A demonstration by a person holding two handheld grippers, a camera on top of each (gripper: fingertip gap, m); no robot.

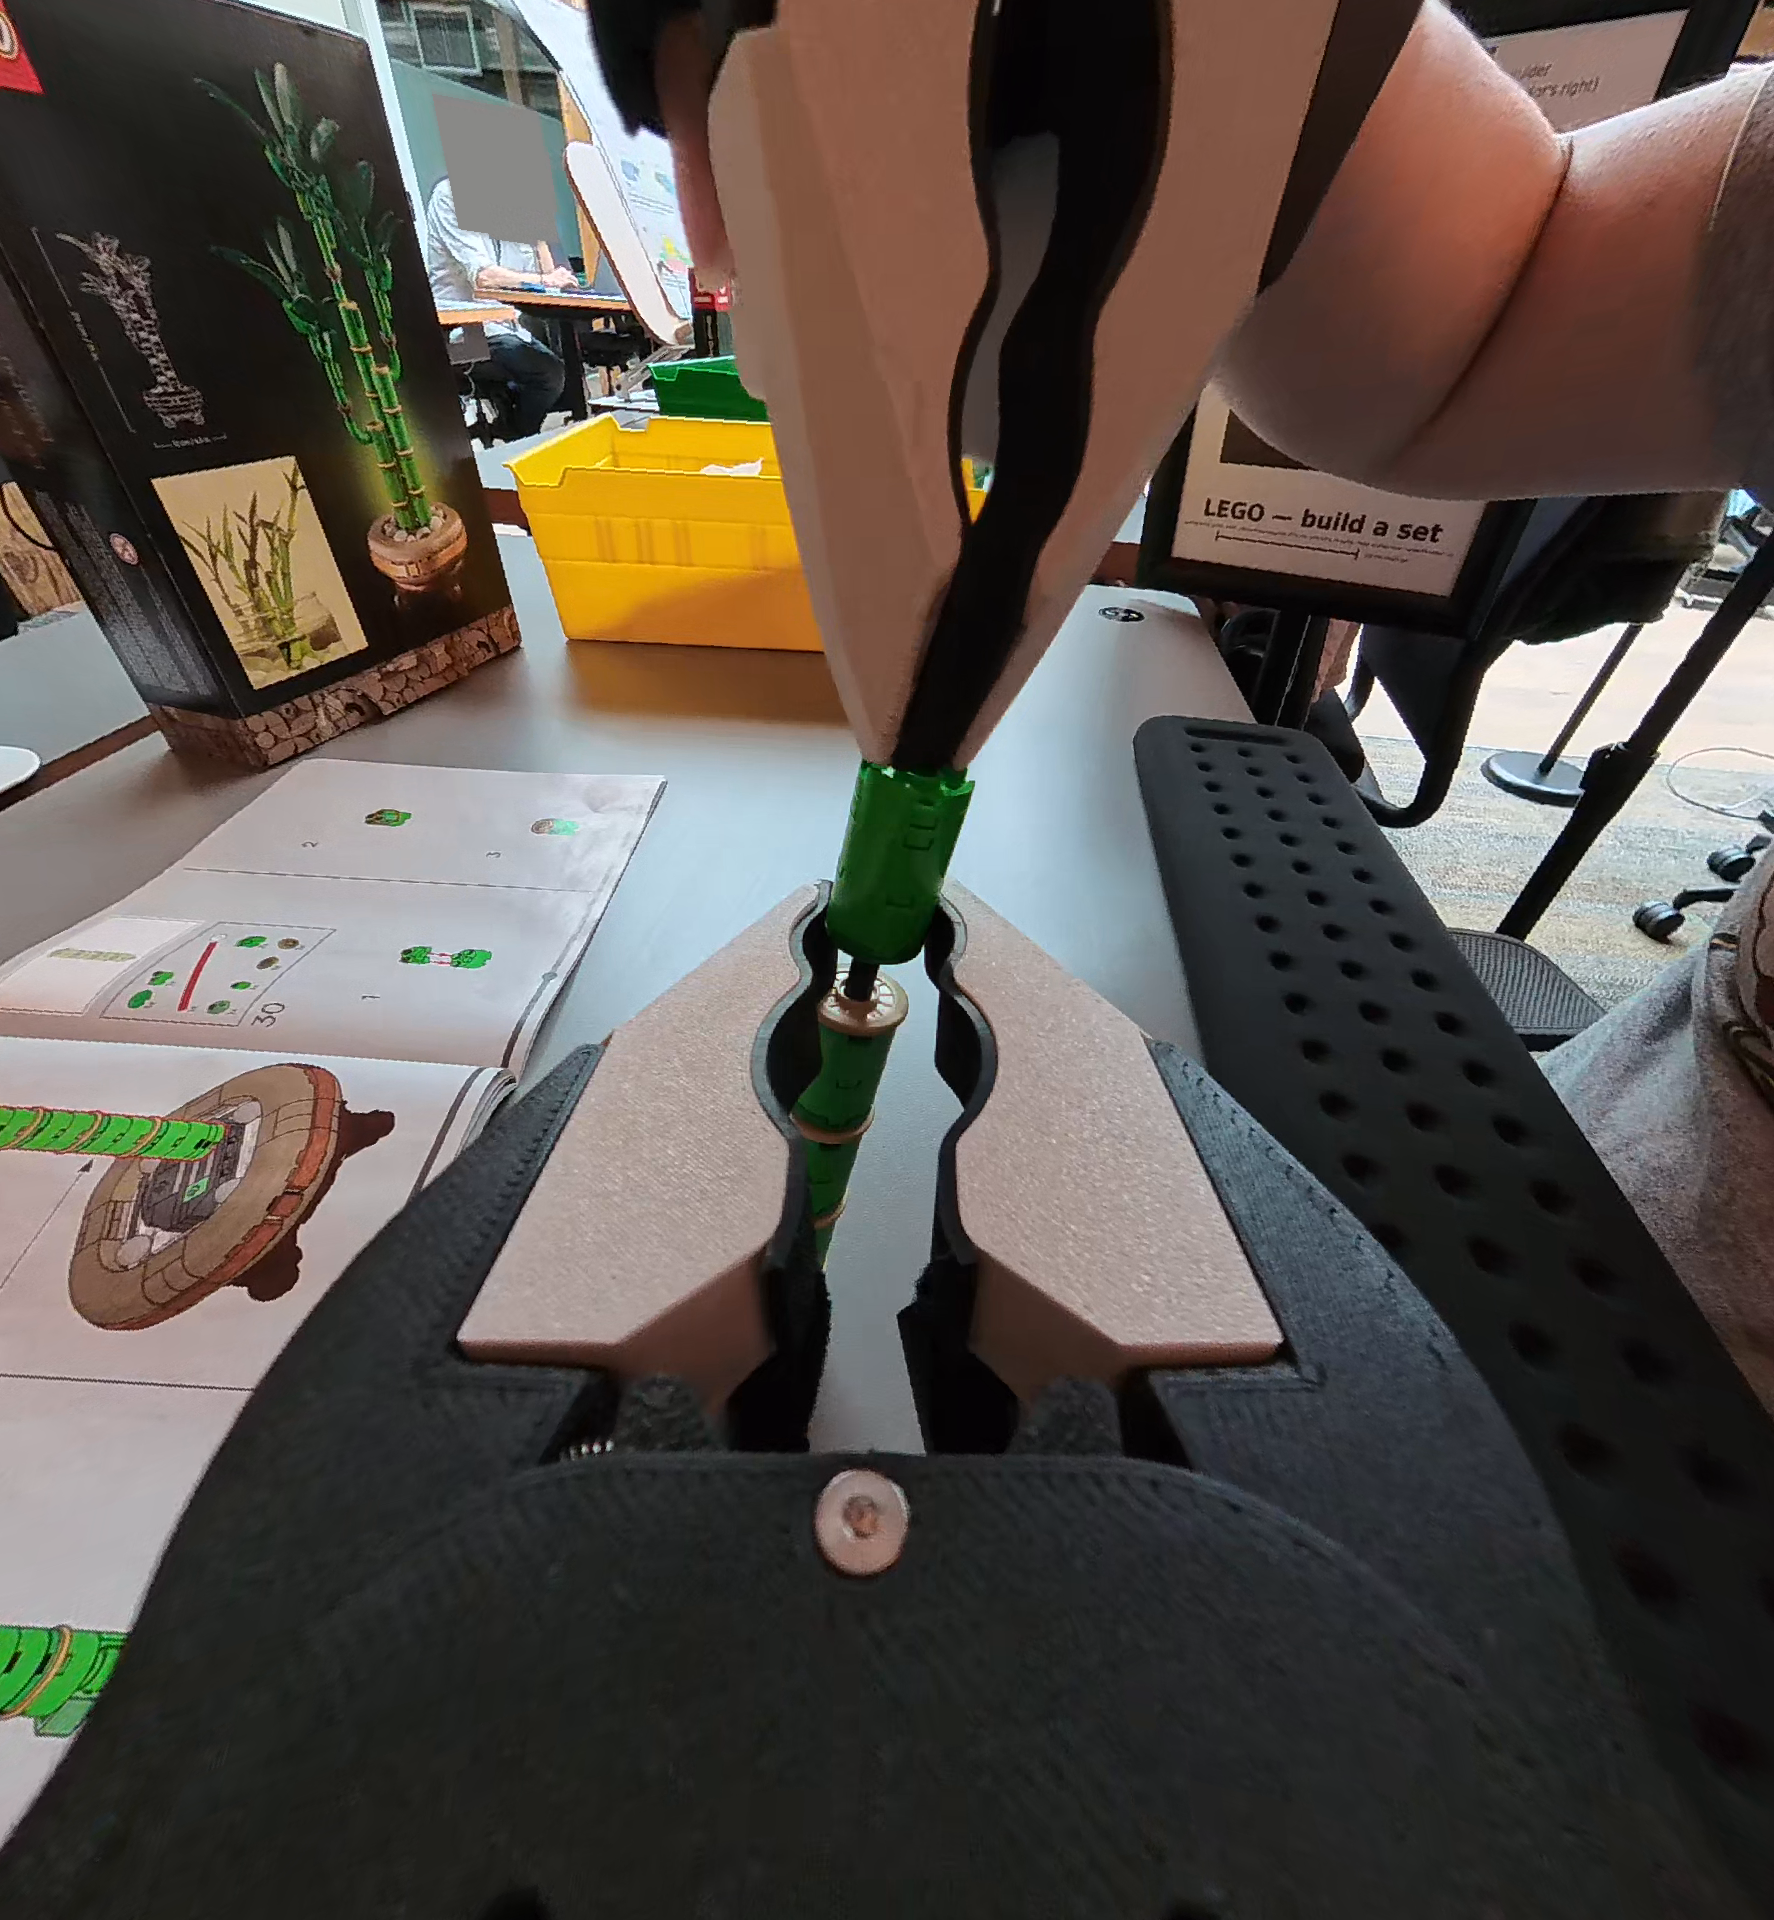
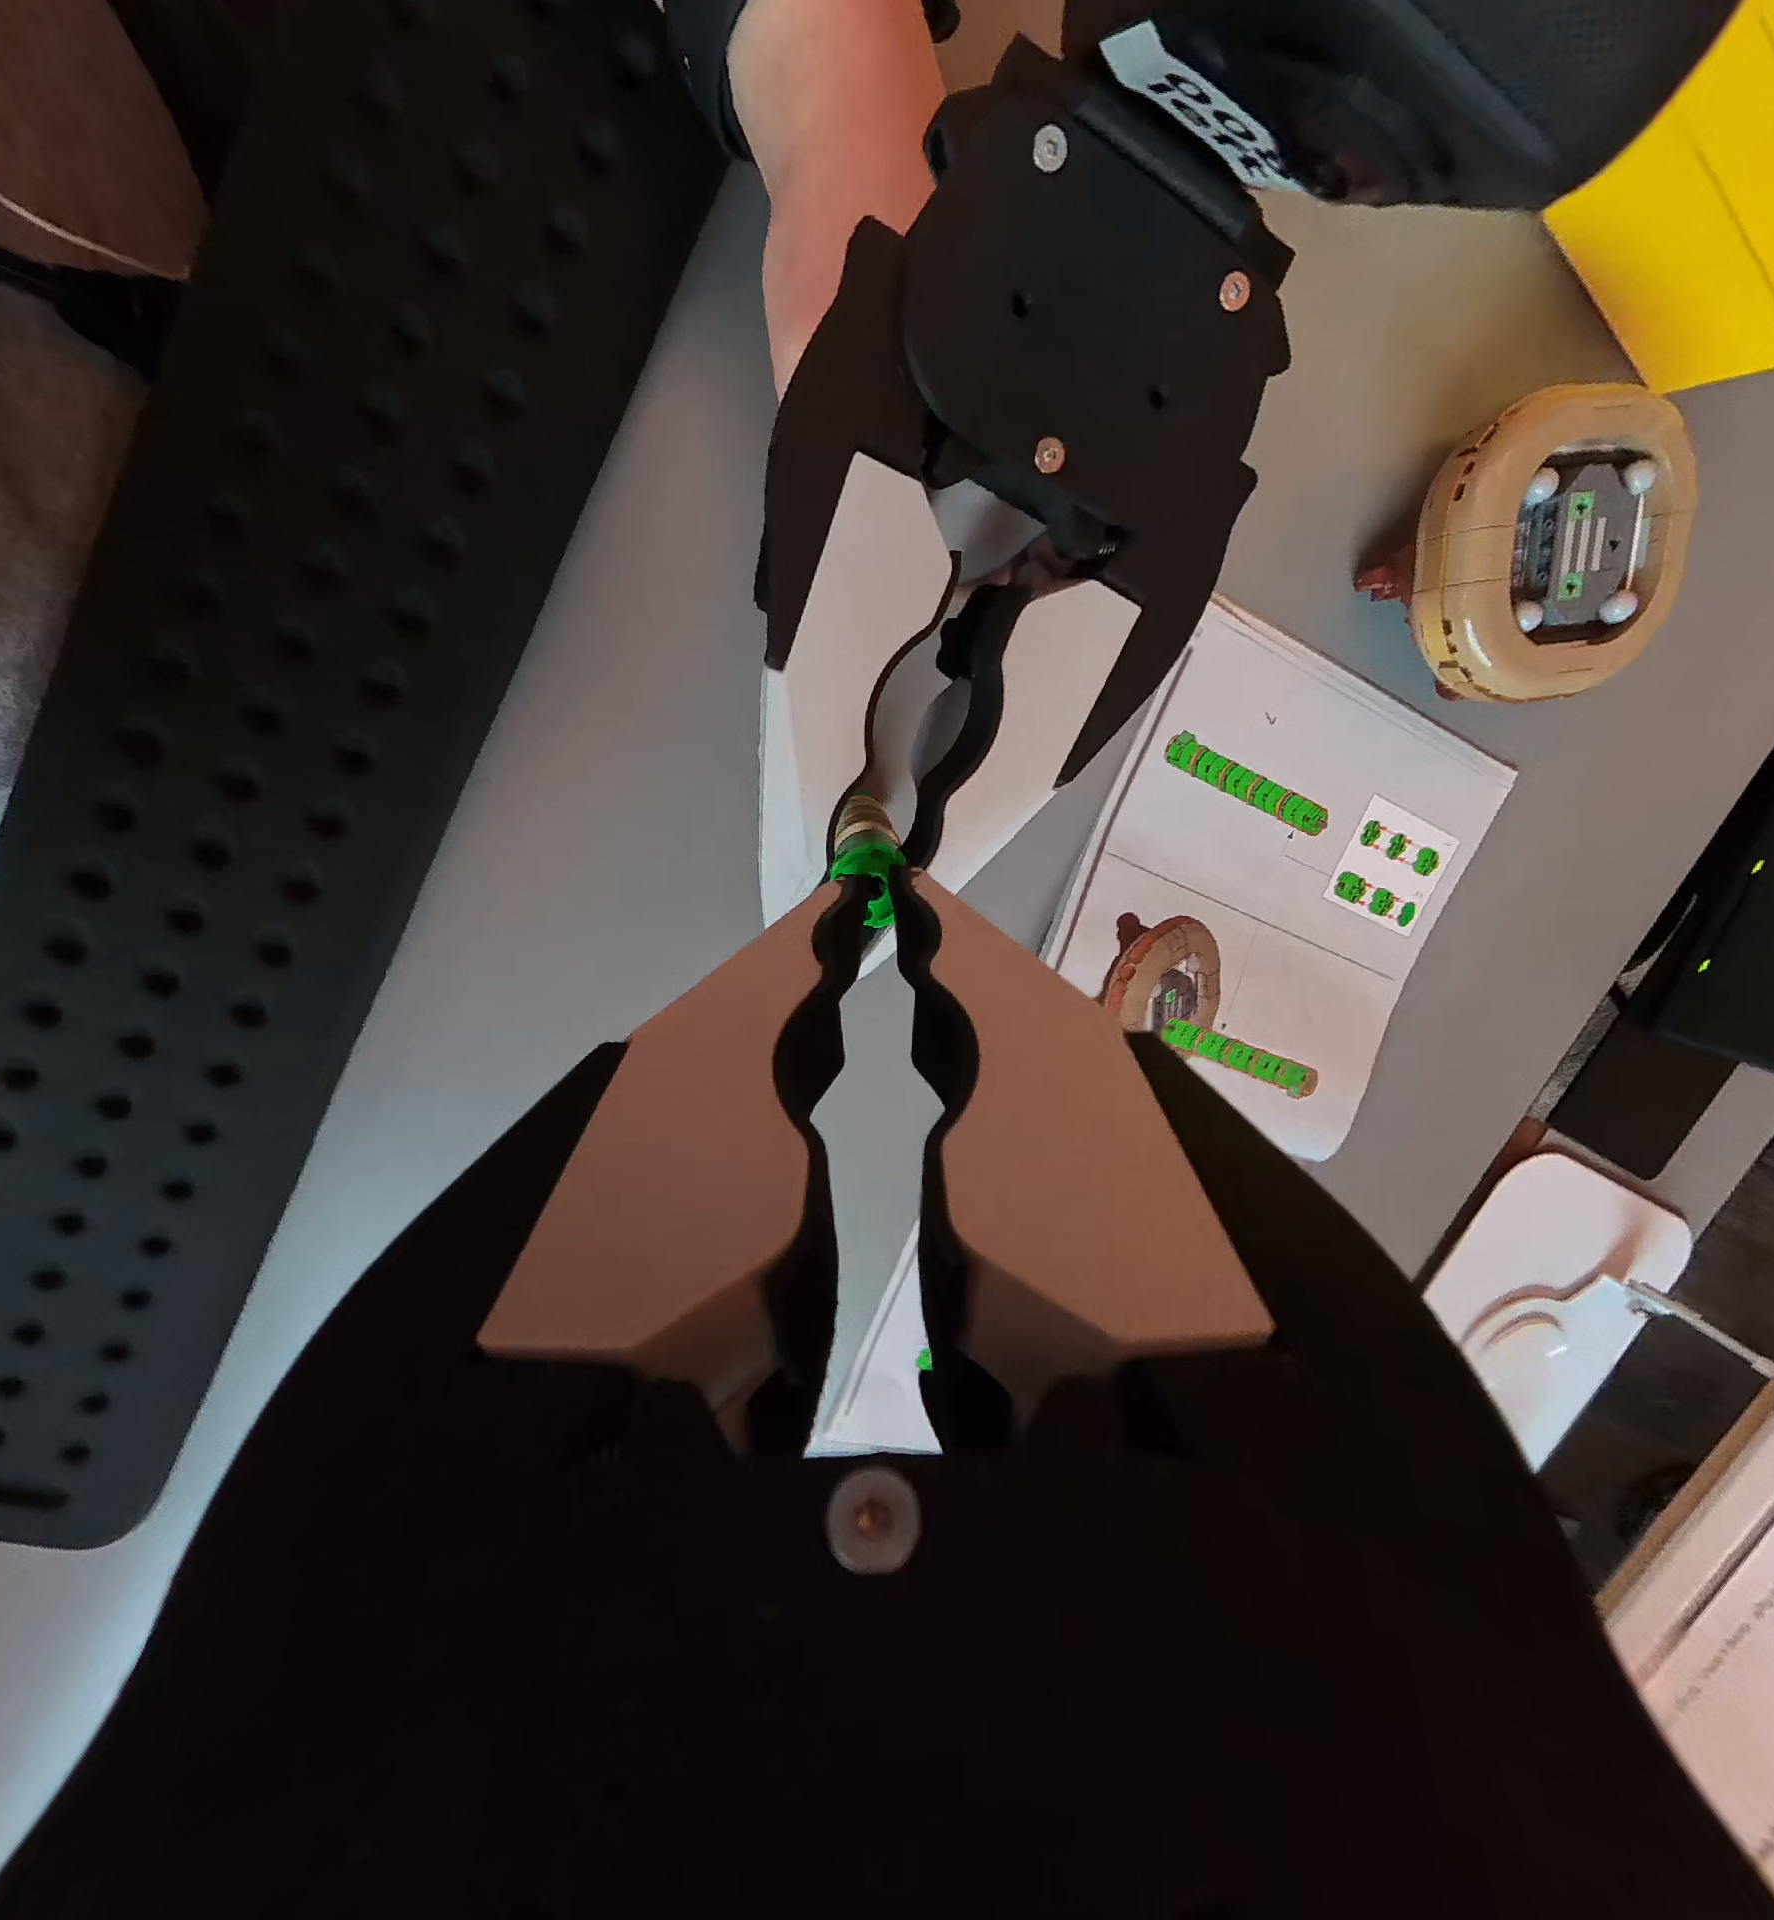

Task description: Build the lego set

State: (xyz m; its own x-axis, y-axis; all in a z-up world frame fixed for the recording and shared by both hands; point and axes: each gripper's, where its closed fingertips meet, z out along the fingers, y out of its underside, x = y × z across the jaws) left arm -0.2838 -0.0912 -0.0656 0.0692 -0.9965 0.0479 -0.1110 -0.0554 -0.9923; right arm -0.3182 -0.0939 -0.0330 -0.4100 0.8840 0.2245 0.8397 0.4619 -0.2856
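A green bamboo stalk [image 1: 841, 1101] with tan rings on a black axle runs between my left gripper's fingers. My left gripper [image 1: 881, 914] is shut around it near the fingertips. My right gripper [image 1: 914, 753] comes down from above and is shut on the top of a green cylinder segment [image 1: 898, 862] that sits on the axle, with a small gap above the top tan ring. In the right wrist view, my right gripper [image 2: 867, 899] pinches the green segment [image 2: 862, 883], with the left gripper [image 2: 878, 857] and the stalk [image 2: 865, 821] just beyond. The tan round pot base [image 2: 1465, 582] stands apart on the table.
An open instruction booklet [image 1: 343, 904] lies at the left and also shows in the right wrist view [image 2: 1278, 831]. The set's box [image 1: 218, 364] and a yellow bin [image 1: 654, 540] stand behind. A black perforated panel [image 1: 1382, 1039] lies at the right. A white tray [image 2: 1558, 1268] is nearby. Both grippers' tips are roughly 25 centimeters from the tan round pot base [image 2: 1465, 582].
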